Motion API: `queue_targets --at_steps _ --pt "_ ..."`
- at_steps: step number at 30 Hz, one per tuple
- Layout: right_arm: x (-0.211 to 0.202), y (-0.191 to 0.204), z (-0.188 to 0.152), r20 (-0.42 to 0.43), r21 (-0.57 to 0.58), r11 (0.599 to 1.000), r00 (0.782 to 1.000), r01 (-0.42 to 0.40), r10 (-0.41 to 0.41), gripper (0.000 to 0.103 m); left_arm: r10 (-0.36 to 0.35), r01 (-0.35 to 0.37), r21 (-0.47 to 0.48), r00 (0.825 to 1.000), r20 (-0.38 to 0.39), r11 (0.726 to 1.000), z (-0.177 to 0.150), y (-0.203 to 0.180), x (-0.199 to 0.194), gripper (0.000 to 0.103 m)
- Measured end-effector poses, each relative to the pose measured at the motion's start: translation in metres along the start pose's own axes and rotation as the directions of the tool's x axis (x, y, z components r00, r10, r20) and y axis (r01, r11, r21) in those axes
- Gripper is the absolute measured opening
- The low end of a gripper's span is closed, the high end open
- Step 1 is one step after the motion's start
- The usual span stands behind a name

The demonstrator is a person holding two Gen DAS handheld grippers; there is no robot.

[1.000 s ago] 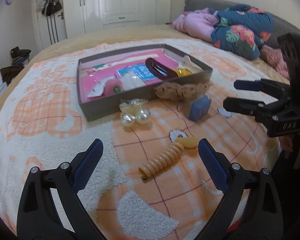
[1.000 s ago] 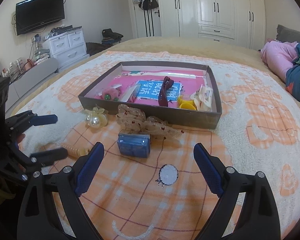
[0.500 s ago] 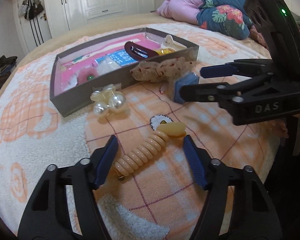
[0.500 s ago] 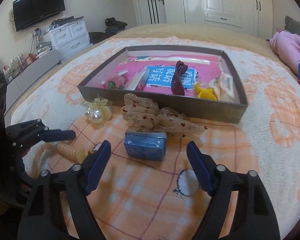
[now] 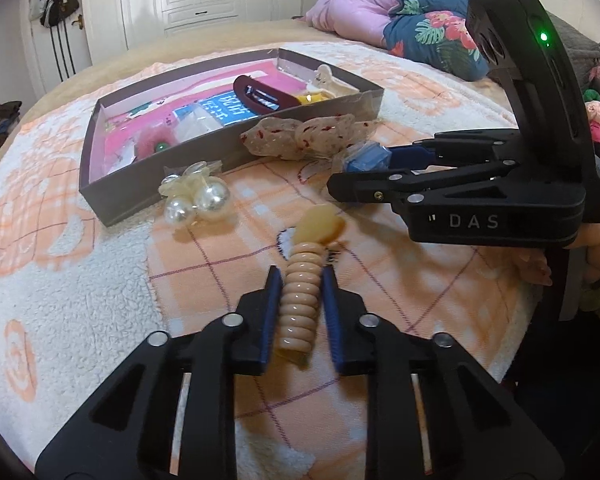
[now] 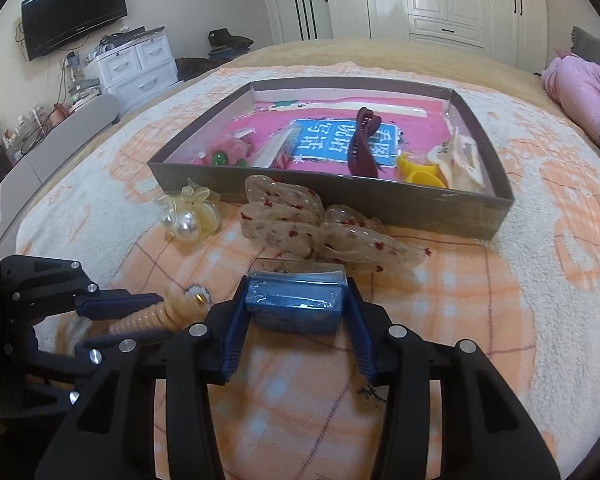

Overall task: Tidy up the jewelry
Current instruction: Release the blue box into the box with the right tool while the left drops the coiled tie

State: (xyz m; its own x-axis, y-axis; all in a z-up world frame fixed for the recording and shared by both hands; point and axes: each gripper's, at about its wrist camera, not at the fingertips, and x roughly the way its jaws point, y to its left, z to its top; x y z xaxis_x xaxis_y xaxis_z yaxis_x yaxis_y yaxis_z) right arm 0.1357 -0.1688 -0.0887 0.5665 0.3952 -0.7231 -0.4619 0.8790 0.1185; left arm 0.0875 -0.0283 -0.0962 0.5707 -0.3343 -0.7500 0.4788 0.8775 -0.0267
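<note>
**Both grippers down on the blanket, each at its own piece**

The left gripper (image 5: 300,280) is pinched tight on the peach coil hair tie (image 5: 300,304), which lies on the orange checked blanket (image 5: 400,288). The right gripper (image 6: 296,304) is closing, its blue pads at both ends of the small blue box (image 6: 296,296). Just beyond lie the spotted ribbon bow (image 6: 300,220) and pearl hair bobble (image 6: 188,216), both against the front wall of the grey tray (image 6: 420,208) holding other hair pieces
</note>
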Motion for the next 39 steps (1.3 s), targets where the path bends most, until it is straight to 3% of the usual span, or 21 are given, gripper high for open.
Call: queue_targets --at_steps 21,39 --pt "-0.057 -0.040 -0.026 0.071 0.060 0.989 0.987 0.139 -0.143 0.043 -0.005 0.006 -0.017 0.999 0.052 1.000 0.006 -0.010 -0.014 0.011" --pt "-0.077 -0.045 -0.010 0.147 0.069 0.986 0.976 0.150 -0.158 0.043 0.019 -0.002 -0.123 0.990 0.138 0.992 0.056 0.005 -0.023 0.011"
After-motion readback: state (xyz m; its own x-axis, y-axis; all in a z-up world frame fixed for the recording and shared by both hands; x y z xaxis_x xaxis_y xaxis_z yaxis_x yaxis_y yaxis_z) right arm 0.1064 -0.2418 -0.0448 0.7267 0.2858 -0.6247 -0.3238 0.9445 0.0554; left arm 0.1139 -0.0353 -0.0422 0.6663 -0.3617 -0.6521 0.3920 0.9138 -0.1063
